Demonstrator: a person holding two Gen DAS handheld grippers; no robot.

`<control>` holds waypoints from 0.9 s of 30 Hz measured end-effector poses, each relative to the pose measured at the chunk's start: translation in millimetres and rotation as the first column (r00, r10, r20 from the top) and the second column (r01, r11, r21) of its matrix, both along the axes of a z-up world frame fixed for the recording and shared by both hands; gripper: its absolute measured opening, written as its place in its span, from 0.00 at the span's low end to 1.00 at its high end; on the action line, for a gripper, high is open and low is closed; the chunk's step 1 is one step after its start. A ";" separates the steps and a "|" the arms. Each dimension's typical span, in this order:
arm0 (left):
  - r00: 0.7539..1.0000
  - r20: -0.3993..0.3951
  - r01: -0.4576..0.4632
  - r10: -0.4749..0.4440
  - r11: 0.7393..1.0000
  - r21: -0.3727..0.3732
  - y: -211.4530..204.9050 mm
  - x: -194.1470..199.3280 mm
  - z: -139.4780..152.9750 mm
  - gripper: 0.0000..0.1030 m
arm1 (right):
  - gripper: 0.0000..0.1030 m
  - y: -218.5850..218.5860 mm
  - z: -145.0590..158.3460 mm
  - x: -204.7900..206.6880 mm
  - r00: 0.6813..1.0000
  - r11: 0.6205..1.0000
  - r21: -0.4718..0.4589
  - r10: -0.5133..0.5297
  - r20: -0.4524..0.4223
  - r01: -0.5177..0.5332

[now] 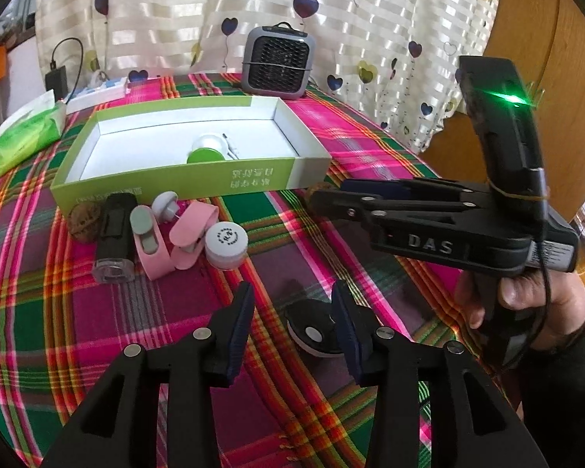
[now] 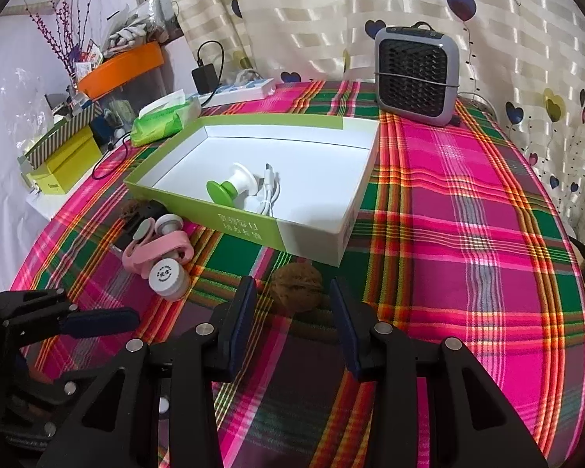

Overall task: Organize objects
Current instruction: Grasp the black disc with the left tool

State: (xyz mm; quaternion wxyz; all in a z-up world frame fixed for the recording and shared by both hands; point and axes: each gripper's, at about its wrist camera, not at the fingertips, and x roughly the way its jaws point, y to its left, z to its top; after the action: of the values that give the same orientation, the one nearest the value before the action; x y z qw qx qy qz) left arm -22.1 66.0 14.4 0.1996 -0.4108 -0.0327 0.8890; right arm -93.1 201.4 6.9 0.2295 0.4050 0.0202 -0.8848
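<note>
- Left tongs (image 1: 292,323): fingers apart, nothing between the pads; a black-and-white round item (image 1: 312,331) lies on the bench (image 1: 370,156) just beyond, half hidden by the right finger.
- Right tongs (image 2: 292,319): fingers apart, not pressing anything; a walnut (image 2: 297,286) sits on the cloth just ahead of the tips.
- Green-and-white box (image 2: 312,234): open, mid-bench, holding a green-and-white spool (image 2: 230,187) and a white cable (image 2: 269,191).
- Cluster off the box's near left corner: white-capped jar (image 1: 227,243), pink clips (image 1: 175,238), black device (image 1: 115,234), second walnut (image 1: 82,226), partly hidden.
- Grey fan (image 2: 415,74): far edge.
- Tissue pack (image 1: 27,132): far left edge.
</note>
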 end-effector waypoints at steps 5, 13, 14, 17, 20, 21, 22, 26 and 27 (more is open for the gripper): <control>1.000 -0.007 0.029 -0.029 0.999 0.018 3.9 8.4 3.2 0.38 | 0.40 1.3 0.1 -0.6 1.000 1.000 -0.009 -0.001 0.004 0.001; 1.000 0.018 0.007 -0.007 1.000 0.001 4.7 6.7 -4.7 0.38 | 0.40 0.1 -0.4 -1.2 1.000 1.000 -0.012 0.006 0.010 -0.006; 1.000 0.015 0.001 -0.001 1.000 0.002 3.5 6.7 -4.4 0.38 | 0.40 -0.2 -0.7 -1.3 1.000 1.000 -0.012 0.006 0.010 -0.006; 1.000 0.017 -0.009 0.009 1.000 -0.001 1.8 6.1 -5.5 0.39 | 0.40 -0.6 -1.3 -2.3 1.000 1.000 -0.013 0.007 0.014 -0.007; 1.000 0.023 -0.019 0.019 1.000 -0.023 2.5 4.4 -9.1 0.39 | 0.40 -0.9 -1.9 -3.6 1.000 1.000 -0.013 0.004 0.019 -0.004; 0.999 0.028 -0.018 0.019 1.000 -0.023 2.6 4.2 -10.2 0.39 | 0.40 -1.7 -2.2 -3.8 1.000 1.000 -0.012 0.002 0.021 -0.002; 0.999 0.028 -0.015 0.016 1.000 -0.022 3.1 4.7 -10.7 0.39 | 0.40 -1.8 -2.8 -4.6 1.000 1.000 -0.012 0.000 0.025 0.000; 1.000 0.021 -0.004 0.005 0.999 -0.039 6.0 6.1 -10.2 0.39 | 0.40 -0.6 -5.0 -8.8 0.999 1.000 -0.009 -0.013 0.040 0.014; 1.000 0.021 0.000 0.001 0.999 -0.039 6.6 6.3 -10.1 0.39 | 0.40 -0.1 -5.6 -9.7 0.999 1.000 -0.009 -0.018 0.044 0.019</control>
State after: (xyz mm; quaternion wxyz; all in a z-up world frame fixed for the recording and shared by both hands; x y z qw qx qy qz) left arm -15.7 72.6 4.3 0.1909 -0.4239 -0.0177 0.8852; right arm -102.8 201.3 1.3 0.2235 0.4233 0.0074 -0.8779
